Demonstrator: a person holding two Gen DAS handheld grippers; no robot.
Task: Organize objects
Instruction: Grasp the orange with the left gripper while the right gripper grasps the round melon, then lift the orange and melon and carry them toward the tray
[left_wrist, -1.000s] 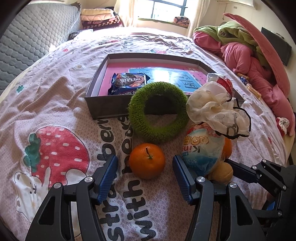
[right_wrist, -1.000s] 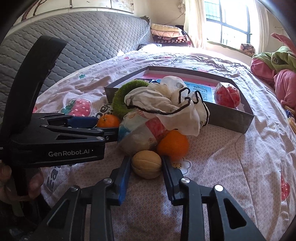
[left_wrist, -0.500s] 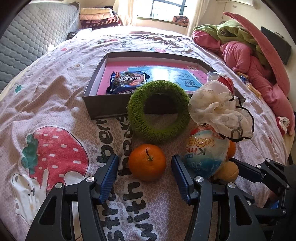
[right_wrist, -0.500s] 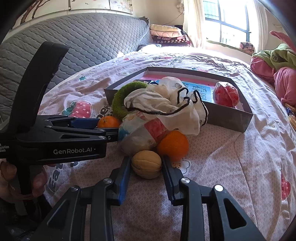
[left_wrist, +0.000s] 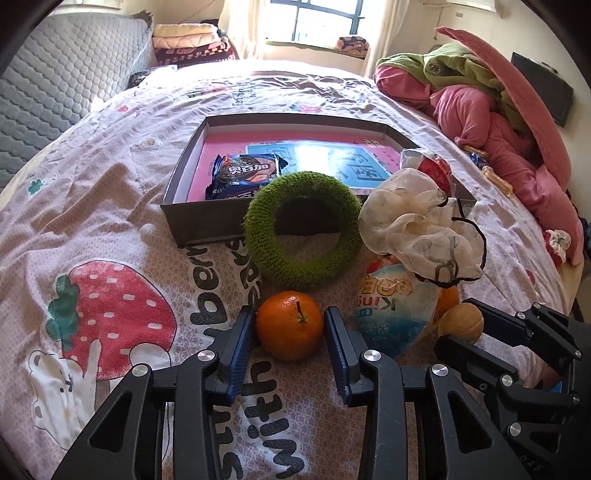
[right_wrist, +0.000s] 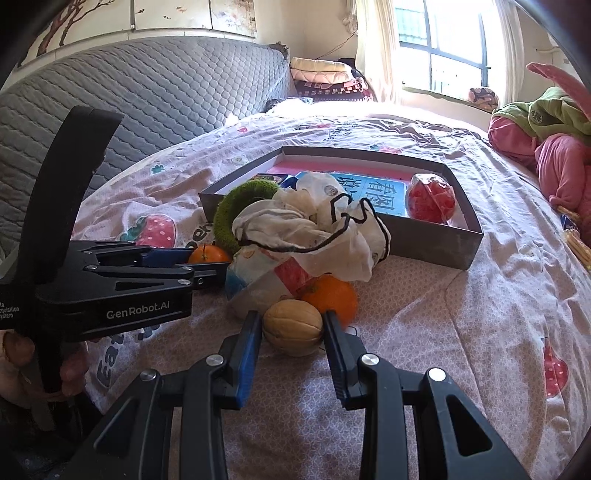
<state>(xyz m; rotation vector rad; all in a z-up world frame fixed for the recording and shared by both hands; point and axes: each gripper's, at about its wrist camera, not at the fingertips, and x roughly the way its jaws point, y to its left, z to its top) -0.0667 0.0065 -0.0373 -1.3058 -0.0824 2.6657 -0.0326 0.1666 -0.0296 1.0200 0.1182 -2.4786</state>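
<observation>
Orange mandarin (left_wrist: 290, 325), green ring (left_wrist: 303, 229), strawberry-print bedspread (left_wrist: 110, 229)

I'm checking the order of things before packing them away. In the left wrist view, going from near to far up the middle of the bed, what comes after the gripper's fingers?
Left gripper → orange between its pads → green fuzzy ring → grey box holding the biscuit packet → window.

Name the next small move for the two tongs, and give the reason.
Probably lift both together toward the grey box. The left tongs, which have just been closing, now flank the orange pad to skin; the right tongs clamp the walnut.
</observation>
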